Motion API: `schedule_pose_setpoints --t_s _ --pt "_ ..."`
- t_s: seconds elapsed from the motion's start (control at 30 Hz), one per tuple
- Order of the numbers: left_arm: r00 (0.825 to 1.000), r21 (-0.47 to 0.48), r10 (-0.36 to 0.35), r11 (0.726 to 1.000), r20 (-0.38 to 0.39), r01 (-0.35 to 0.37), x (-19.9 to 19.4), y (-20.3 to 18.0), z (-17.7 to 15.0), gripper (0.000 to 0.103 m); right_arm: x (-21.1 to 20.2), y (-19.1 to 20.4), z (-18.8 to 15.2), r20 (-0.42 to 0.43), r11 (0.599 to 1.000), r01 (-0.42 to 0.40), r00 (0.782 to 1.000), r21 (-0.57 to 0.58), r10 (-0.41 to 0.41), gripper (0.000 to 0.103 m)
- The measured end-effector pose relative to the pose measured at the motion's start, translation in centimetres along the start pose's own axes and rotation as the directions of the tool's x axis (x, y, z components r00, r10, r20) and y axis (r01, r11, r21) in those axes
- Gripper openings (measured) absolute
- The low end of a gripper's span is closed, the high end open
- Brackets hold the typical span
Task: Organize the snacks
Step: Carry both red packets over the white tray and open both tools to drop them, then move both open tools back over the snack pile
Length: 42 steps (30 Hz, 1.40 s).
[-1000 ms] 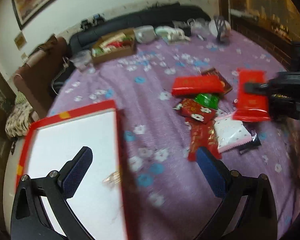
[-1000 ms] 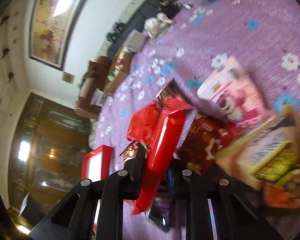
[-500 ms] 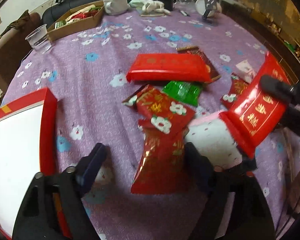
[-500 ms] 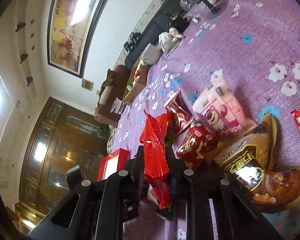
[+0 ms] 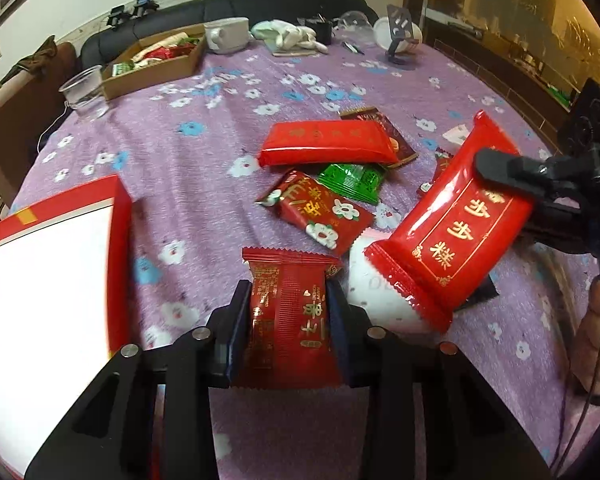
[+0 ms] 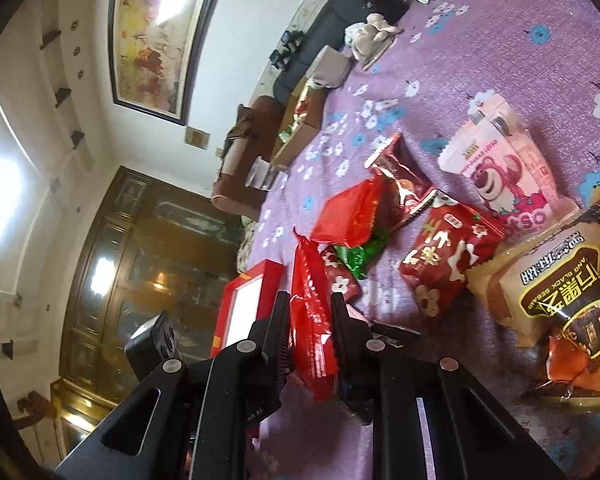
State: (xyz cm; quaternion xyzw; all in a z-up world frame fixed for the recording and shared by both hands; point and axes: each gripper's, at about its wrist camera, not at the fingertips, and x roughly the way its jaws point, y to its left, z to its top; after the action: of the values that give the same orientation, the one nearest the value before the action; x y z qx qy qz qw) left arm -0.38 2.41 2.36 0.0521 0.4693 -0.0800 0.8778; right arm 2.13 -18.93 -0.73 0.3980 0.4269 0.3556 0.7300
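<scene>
Beside the red box [image 5: 118, 216], a small red packet [image 5: 288, 320] was clamped by the left gripper [image 5: 288, 304]; the right gripper [image 6: 310, 312] was pinched on a long red pack [image 5: 452, 232]. Pink bear pack [image 6: 500, 172] seen only in right view.

A home living room. A black sofa [image 5: 260, 8] runs along the wall at 12 o'clock, a framed painting [image 6: 156, 32] hangs at 10 o'clock, a dark wooden cabinet [image 6: 140, 264] stands by, and a flowered purple cloth [image 5: 204, 140] covers the table.
</scene>
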Motion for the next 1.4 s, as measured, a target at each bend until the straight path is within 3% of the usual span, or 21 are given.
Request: schedule_pose_setpoints --t_s 0.3,0.63,0.87,1.07,1.27,1.33,1.4 --pt "0.996 -0.058 0.031 0.998 0.086 -0.027 -4.0 2.5 -1.4 0.034 2.2 1.2 -0.9 -0.102 0.999 -0.030 0.994 -0.031 0.027 0.014" --pt "0.975 -0.132 0.166 0.980 0.151 -0.147 -8.0 7.2 -3.6 0.034 6.0 3.4 -2.0 -0.140 0.963 -0.249 0.955 0.099 0.261 0.014" --pt "0.962 -0.242 0.248 0.946 0.111 -0.216 -8.6 12.4 -6.5 0.034 12.4 7.2 -3.5 -0.232 0.972 -0.222 0.944 0.075 0.234 0.014" --pt "0.956 -0.300 0.284 0.920 0.071 -0.251 -8.7 15.2 -8.8 0.035 19.0 10.9 -6.9 -0.361 0.984 -0.179 0.918 -0.001 0.167 0.014" --pt "0.939 -0.329 0.339 0.894 0.055 -0.304 -9.1 16.7 -9.9 0.036 22.3 14.9 -10.0 -0.389 0.971 -0.069 0.921 -0.228 -0.026 0.026" --pt "0.931 -0.329 0.358 0.889 0.064 -0.319 -9.5 16.9 -10.2 0.038 21.7 16.1 -10.2 -0.358 0.954 -0.048 0.932 -0.297 -0.065 0.056" --pt "0.921 -0.329 0.380 0.882 0.079 -0.336 -9.8 17.0 -10.1 0.057 20.1 16.8 -10.1 -0.302 0.938 -0.042 0.951 -0.344 -0.068 0.064"
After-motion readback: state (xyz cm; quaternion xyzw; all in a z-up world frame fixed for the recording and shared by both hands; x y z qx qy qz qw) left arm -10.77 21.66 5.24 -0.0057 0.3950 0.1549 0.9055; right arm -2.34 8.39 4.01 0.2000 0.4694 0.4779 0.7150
